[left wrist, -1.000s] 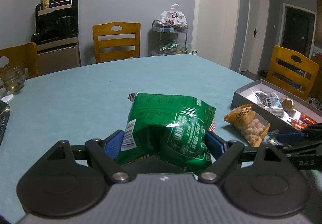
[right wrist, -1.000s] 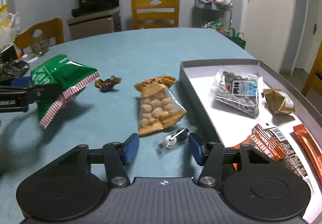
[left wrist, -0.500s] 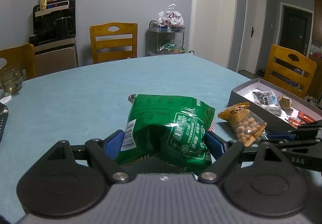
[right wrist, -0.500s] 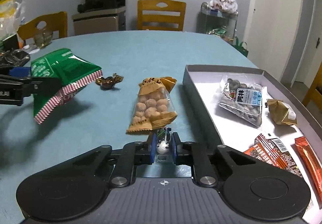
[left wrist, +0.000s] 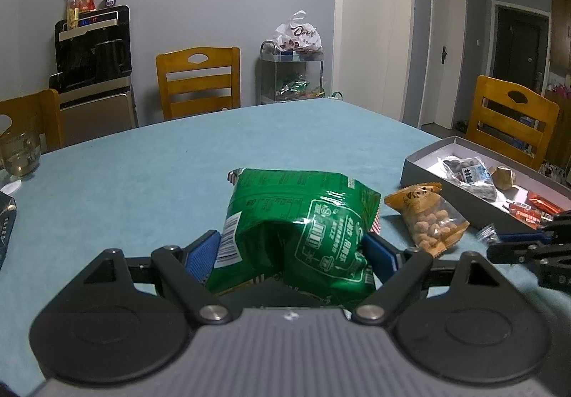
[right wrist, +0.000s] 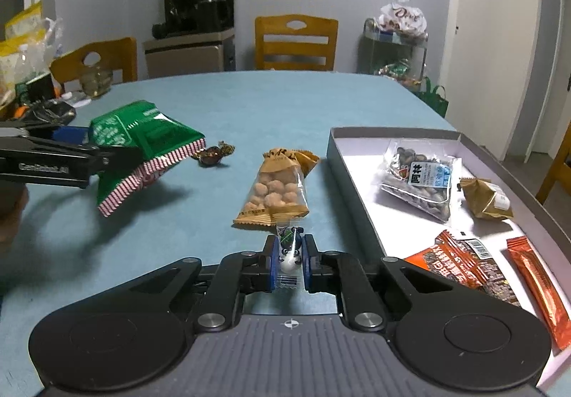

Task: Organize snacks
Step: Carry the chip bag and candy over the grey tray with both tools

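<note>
While the left gripper [left wrist: 291,250] holds the green bag [left wrist: 299,225] above the bench [right wrist: 249,104], right gripper [right wrist: 289,259] fingers pinch a small candy [right wrist: 291,250]. Box [right wrist: 357,176] lies right-forward, nearer the right hand.

Peanut packet [right wrist: 274,190] left of box [right wrist: 335,161]

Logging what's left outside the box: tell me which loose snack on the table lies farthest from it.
The dark brown wrapped candy, alone beyond the green bag; the peanut packet lies right beside the box.
</note>
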